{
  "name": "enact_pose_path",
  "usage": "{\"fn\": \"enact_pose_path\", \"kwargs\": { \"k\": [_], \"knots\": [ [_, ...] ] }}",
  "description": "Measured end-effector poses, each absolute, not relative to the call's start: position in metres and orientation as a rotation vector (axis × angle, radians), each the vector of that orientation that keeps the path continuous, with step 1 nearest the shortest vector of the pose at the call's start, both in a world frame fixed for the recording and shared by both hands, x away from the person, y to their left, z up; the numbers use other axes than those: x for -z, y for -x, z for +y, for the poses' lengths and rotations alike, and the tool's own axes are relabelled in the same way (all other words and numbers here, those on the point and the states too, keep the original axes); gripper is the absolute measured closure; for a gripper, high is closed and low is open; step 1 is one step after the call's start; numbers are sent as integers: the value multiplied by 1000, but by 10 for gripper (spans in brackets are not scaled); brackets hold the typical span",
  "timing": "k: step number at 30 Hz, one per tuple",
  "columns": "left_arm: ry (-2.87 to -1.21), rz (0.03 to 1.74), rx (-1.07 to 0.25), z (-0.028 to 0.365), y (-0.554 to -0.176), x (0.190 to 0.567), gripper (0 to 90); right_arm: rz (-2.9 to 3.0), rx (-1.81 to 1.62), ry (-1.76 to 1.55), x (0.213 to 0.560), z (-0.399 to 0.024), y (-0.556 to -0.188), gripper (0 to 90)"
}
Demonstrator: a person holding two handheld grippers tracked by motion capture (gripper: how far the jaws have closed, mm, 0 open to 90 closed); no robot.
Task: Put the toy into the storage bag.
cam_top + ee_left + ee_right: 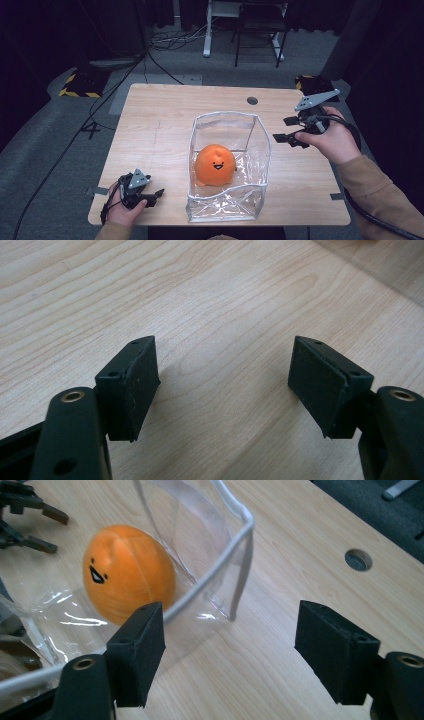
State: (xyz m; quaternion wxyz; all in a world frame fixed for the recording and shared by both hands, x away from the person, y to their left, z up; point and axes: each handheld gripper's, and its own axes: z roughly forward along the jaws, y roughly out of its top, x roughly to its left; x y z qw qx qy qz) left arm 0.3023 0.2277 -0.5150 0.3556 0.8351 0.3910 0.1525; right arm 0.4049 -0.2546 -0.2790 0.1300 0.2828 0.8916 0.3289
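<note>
Orange and smiling, the plush toy (215, 165) sat inside the clear plastic bag (260, 150) mid-surface (160, 115), seemingly just dropped in, since the right tongs (287, 131) hung wide and empty beside its rim while the left tongs (154, 195) rested open, holding nothing.

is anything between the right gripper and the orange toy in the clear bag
Yes: the clear plastic bag's side wall, with its white-piped rim, stands between the right gripper and the orange plush toy. The bag's top is open, so from above nothing visible blocks it.
</note>
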Motion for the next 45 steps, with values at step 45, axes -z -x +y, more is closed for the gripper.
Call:
{"fn": "enact_pose_path", "kwargs": {
  "k": [45],
  "knots": [
    [-2157, 1009, -395, 228, -302, 515, 286, 2616, -825, -1276, 446, -341, -373, 219]
  ]
}}
